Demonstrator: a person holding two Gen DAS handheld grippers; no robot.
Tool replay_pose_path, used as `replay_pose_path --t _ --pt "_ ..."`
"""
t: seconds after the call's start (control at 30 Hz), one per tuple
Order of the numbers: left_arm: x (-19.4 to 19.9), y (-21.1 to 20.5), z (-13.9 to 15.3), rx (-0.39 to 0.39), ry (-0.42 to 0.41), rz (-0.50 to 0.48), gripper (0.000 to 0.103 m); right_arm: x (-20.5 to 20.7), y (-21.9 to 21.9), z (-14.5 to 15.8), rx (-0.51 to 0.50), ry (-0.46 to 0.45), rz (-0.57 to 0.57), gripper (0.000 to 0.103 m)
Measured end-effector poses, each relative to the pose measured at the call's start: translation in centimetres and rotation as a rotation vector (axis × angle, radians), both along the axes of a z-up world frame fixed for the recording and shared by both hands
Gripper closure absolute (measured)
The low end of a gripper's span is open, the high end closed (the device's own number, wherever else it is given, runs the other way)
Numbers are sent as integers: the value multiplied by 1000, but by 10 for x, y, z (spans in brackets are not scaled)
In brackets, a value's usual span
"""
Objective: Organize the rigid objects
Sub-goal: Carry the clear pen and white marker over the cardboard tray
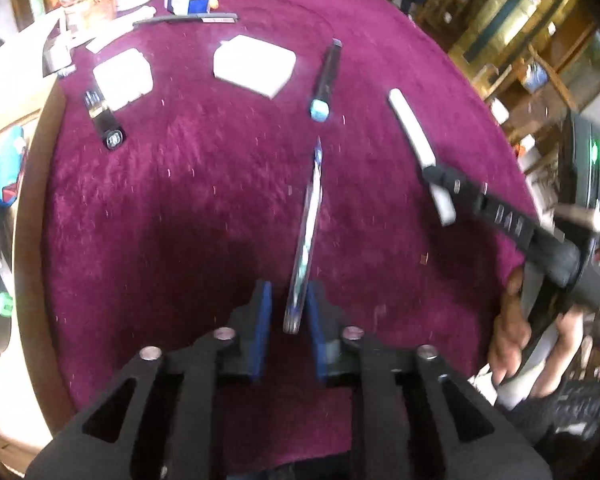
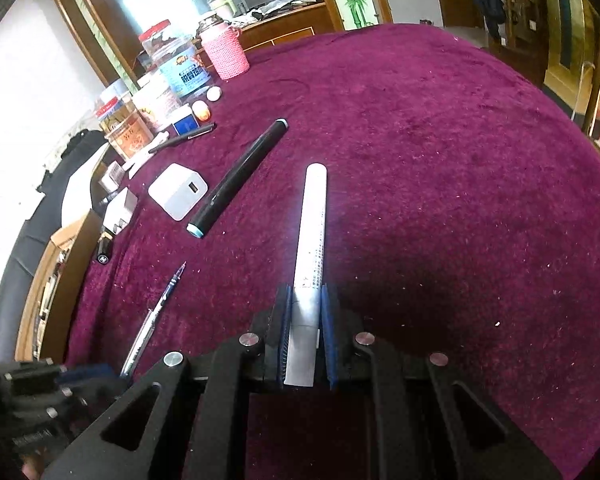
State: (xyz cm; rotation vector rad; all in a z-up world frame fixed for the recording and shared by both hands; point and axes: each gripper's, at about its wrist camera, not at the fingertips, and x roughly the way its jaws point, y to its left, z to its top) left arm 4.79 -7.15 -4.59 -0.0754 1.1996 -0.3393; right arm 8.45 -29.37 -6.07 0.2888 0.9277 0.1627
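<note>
Left gripper (image 1: 288,312) narrow; clear ballpoint pen (image 1: 306,240) between blue pads, touching only right-hand pad, gap at other, tip toward 12 o'clock. Right gripper (image 2: 305,320) clamped on white tube (image 2: 311,232), tube pointing 12 o'clock over magenta cloth (image 2: 440,160). Black marker (image 2: 238,178) at 11 o'clock from tube, white charger (image 2: 178,192) just beside marker, apart.

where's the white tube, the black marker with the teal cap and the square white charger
white tube (image 2: 312,236): right wrist view, mid barrel
black marker (image 2: 236,178): right wrist view, middle of the black body
white charger (image 2: 176,192): right wrist view, top face
</note>
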Motion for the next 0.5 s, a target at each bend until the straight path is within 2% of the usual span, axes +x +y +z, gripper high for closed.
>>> replay_pose_path --t 0.1,0.17,0.2,0.23,0.27,0.43,0.47,0.5 --pt "9 -12 0 -10 -17 -37 79 0 3 0 -19 -3 1 89" --pt "12 -23 -4 46 -25 -58 80 0 5 1 -34 -2 7 87" --pt "11 -28 -5 92 -40 -60 84 1 6 1 -40 7 6 87" --pt "11 -31 -5 115 -52 -55 92 4 7 2 -41 27 -1 86" --pt "11 -29 -5 126 -53 -38 96 8 7 4 -40 45 -5 86" --pt "8 -7 -2 33 -40 27 96 32 10 3 -65 51 9 84" --pt "5 3 2 -14 -46 48 96 32 12 3 -82 50 10 85" --pt "1 12 5 -57 -42 62 96 31 13 3 -92 48 1 90"
